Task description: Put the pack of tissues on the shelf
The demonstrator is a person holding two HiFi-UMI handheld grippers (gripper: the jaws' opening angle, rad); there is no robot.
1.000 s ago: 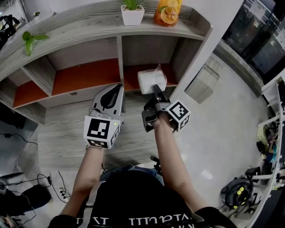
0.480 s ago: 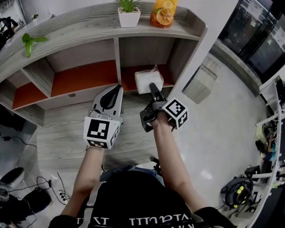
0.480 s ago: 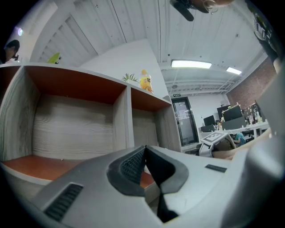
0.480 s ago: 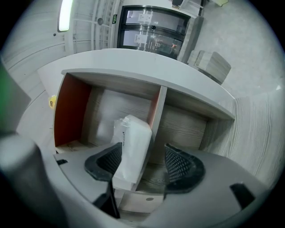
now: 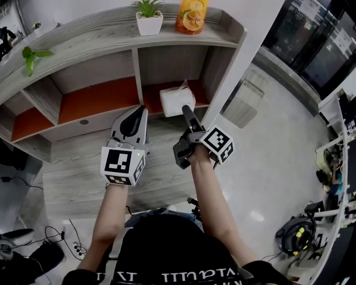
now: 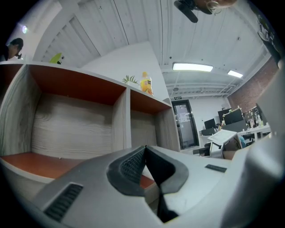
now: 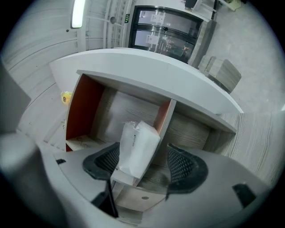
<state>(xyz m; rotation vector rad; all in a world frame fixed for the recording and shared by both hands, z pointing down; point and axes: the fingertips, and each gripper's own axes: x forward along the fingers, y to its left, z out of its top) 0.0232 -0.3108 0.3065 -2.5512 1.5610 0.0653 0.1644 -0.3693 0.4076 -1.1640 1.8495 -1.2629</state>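
Note:
The white pack of tissues [image 5: 177,102] stands on the orange floor of the shelf's right compartment [image 5: 149,97]. In the right gripper view the pack of tissues [image 7: 137,147] sits between the jaws, and neither pad touches it. My right gripper [image 7: 144,165] is opening, and its jaws stand wide. In the head view the right gripper [image 5: 186,113] points at the pack from just in front of the shelf edge. My left gripper [image 5: 139,111] hovers to the left of it, before the divider. The left gripper [image 6: 145,150] is shut with nothing in it.
A potted plant [image 5: 148,9] and an orange bottle [image 5: 191,14] stand on top of the wooden shelf unit [image 5: 83,33]. The wider left compartment [image 5: 94,97] holds nothing. A white wall corner [image 5: 239,61] rises just right of the shelf. Cables [image 5: 72,236] lie on the floor at lower left.
The right gripper's jaws have let go of the tissue pack, which now stands on the shelf by itself. The left gripper has kept its place.

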